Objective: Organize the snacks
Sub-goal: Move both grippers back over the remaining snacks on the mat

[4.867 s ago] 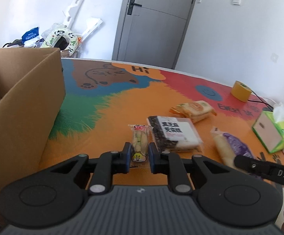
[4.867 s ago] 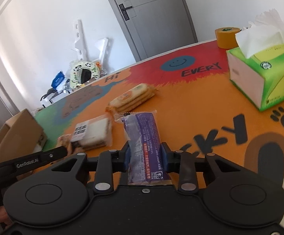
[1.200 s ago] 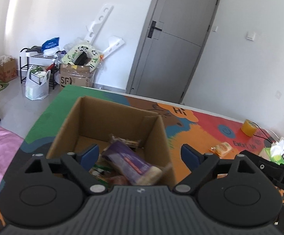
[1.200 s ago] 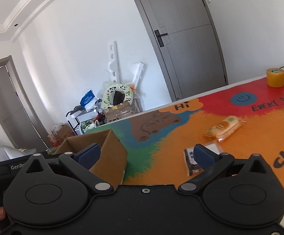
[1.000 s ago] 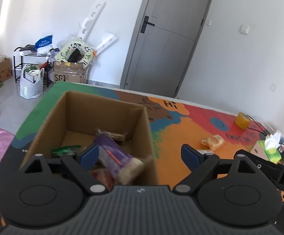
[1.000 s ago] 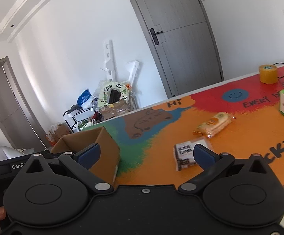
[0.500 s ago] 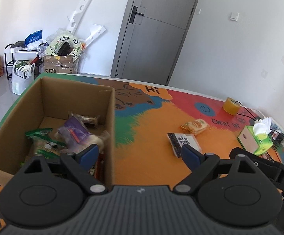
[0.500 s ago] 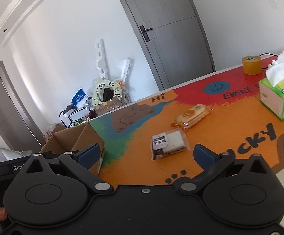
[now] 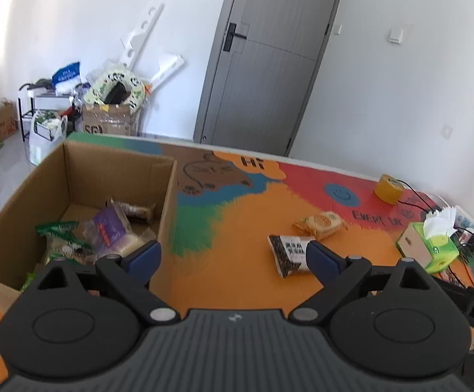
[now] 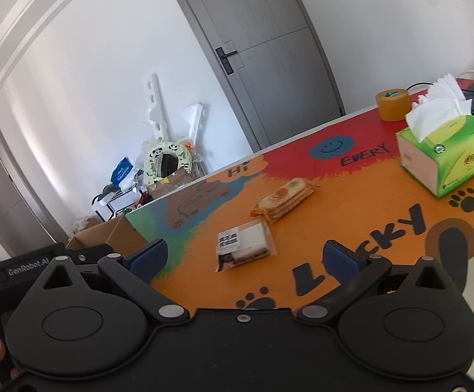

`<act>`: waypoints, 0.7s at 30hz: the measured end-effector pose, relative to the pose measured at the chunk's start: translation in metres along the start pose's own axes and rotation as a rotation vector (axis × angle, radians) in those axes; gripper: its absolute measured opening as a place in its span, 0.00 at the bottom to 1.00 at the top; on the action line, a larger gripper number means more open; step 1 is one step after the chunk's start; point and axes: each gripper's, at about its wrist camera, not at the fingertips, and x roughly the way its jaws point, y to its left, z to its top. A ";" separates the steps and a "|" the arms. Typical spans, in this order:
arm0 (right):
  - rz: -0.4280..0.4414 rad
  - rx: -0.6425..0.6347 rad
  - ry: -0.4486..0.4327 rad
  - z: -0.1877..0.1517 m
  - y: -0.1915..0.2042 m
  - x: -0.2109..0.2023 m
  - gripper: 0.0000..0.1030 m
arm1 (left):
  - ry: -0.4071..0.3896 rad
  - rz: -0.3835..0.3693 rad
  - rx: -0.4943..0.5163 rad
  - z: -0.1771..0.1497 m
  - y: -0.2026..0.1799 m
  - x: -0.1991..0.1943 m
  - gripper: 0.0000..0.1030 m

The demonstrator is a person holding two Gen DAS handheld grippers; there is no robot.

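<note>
Left wrist: sandwich pack [image 9: 289, 253] lengthwise away.

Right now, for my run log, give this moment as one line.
left gripper: open, empty | right gripper: open, empty | box: holds snacks | table: sandwich pack, cracker pack left

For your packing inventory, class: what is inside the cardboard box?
Inside the cardboard box: a purple-wrapped snack, green packets and a brownish bar. The left gripper hides the near corner.
</note>
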 end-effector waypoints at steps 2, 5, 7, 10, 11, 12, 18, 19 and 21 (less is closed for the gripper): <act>0.000 0.010 -0.002 0.001 -0.005 0.001 1.00 | 0.002 -0.009 0.013 0.002 -0.006 0.002 0.92; -0.001 0.017 -0.002 0.002 -0.012 0.002 1.00 | -0.002 -0.012 0.028 0.002 -0.016 0.005 0.92; -0.007 0.019 -0.002 0.002 -0.017 0.004 1.00 | 0.001 -0.020 0.039 0.001 -0.023 0.009 0.92; -0.018 0.027 -0.001 0.003 -0.027 0.005 1.00 | 0.003 -0.033 0.048 0.000 -0.034 0.016 0.92; -0.023 0.029 -0.001 0.003 -0.030 0.006 1.00 | 0.004 -0.041 0.049 -0.001 -0.038 0.018 0.92; -0.028 0.031 -0.001 0.003 -0.034 0.006 1.00 | 0.005 -0.046 0.049 -0.001 -0.041 0.021 0.92; -0.049 0.059 0.004 0.007 -0.056 0.015 0.98 | 0.015 -0.072 0.082 -0.007 -0.066 0.042 0.92; -0.050 0.061 0.006 0.009 -0.058 0.017 0.98 | 0.022 -0.076 0.086 -0.008 -0.070 0.047 0.92; -0.049 0.061 0.009 0.012 -0.062 0.022 0.98 | 0.032 -0.079 0.086 -0.010 -0.074 0.057 0.92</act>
